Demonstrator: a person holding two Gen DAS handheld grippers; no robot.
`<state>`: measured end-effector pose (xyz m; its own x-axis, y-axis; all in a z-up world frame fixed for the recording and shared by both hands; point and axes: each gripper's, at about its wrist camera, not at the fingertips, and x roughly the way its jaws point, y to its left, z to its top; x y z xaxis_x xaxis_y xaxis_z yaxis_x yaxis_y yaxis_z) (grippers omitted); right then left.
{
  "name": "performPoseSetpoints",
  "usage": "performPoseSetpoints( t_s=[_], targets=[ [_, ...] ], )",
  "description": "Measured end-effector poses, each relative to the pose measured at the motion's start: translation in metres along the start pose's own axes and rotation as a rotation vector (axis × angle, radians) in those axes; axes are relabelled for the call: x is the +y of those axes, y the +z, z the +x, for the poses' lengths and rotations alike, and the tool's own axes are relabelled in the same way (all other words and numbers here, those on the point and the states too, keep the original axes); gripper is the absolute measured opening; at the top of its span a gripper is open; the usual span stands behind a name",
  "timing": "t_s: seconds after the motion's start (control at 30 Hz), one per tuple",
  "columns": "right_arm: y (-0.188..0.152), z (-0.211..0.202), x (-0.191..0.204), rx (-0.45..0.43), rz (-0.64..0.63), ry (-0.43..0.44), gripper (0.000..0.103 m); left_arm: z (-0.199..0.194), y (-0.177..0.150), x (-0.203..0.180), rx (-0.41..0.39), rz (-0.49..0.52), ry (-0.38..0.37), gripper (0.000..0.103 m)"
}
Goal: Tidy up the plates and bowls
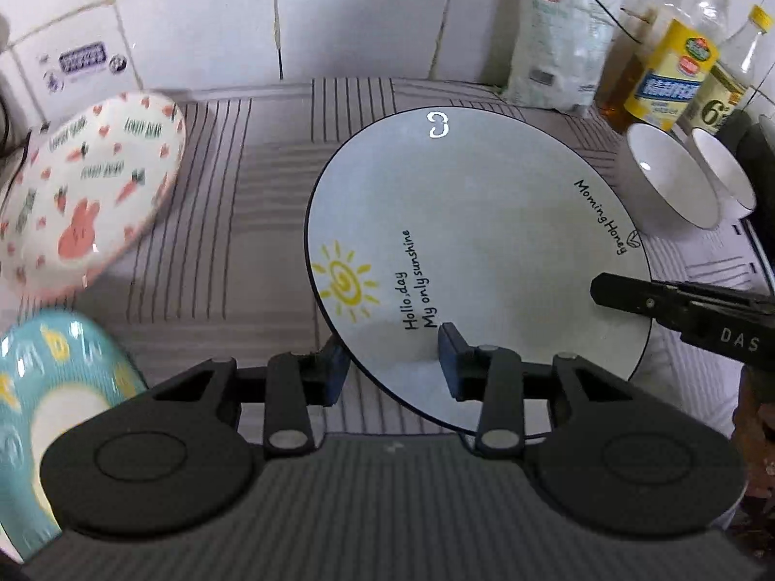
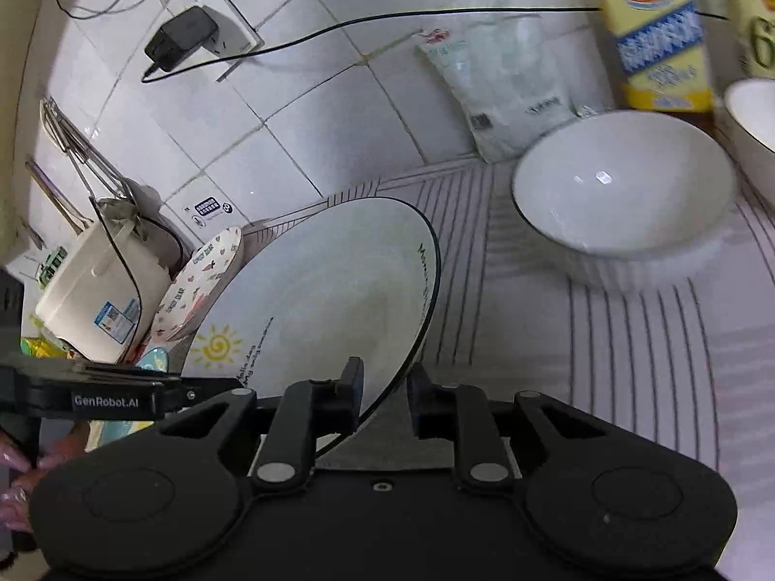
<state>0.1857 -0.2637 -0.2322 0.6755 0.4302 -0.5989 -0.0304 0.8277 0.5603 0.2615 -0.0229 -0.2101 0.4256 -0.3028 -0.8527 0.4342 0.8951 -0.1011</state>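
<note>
Gripping opposite sides of the rim, both grippers hold the big round sun plate (image 1: 477, 266) tilted up off the striped mat (image 1: 232, 222); it's glossy white ceramic with a thin dark edge line, a yellow sun doodle and black script. Left gripper (image 1: 395, 363) has its jaws pinched on the plate's near rim, one finger in front of the face, one behind. Right gripper (image 2: 385, 387) straddles the other edge; a small gap shows beside the outer pad, so contact there looks light but it reads as clamped on. Left of the sun plate, well apart, a blurred carrot-and-bunny plate (image 1: 92, 189) sits tilted, pink and white; nearer below it a teal plate (image 1: 53, 387) with yellow marks, also blurred. Right of the sun plate, a smooth white bowl (image 2: 625, 189) with a thin dark rim line stands on the mat, a second white bowl (image 2: 753, 116) just beside it. Behind the bowls, against the white tiled wall (image 1: 193, 14): a plastic bag (image 1: 557, 43), yellow-labelled oil bottles (image 1: 673, 72). Bare mat lies open between the sun plate and the bunny plate.
</note>
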Motion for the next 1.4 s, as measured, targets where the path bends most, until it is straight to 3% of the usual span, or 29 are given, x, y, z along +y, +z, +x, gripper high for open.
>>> performPoseSetpoints(
  t_s=[0.5,0.67,0.73,0.9,1.03,1.23,1.4],
  targets=[
    [0.048,0.046,0.004,-0.002,-0.031,-0.098,0.025,0.048,0.046,0.031,0.015,-0.135,-0.019,0.037],
    [0.056,0.064,0.009,0.03,-0.073,-0.138,0.025,0.057,0.051,0.031,0.035,-0.126,0.021,0.037],
    [0.052,0.069,0.014,0.046,-0.109,-0.167,0.027,0.056,0.054,0.029,0.077,-0.107,0.038,0.036],
    [0.06,0.062,0.022,0.114,-0.139,-0.203,0.029,0.034,0.06,0.02,0.135,-0.098,0.058,0.036],
    [0.06,0.04,0.038,0.101,-0.154,-0.229,0.032,0.003,0.054,0.019,0.118,-0.097,0.056,0.038],
    [0.052,-0.005,0.077,0.019,-0.164,-0.117,0.041,-0.049,0.033,0.019,0.043,-0.059,0.088,0.04],
    [0.043,-0.032,0.114,-0.035,-0.166,-0.042,0.05,-0.086,0.014,0.031,0.018,-0.084,0.095,0.043]
  ],
)
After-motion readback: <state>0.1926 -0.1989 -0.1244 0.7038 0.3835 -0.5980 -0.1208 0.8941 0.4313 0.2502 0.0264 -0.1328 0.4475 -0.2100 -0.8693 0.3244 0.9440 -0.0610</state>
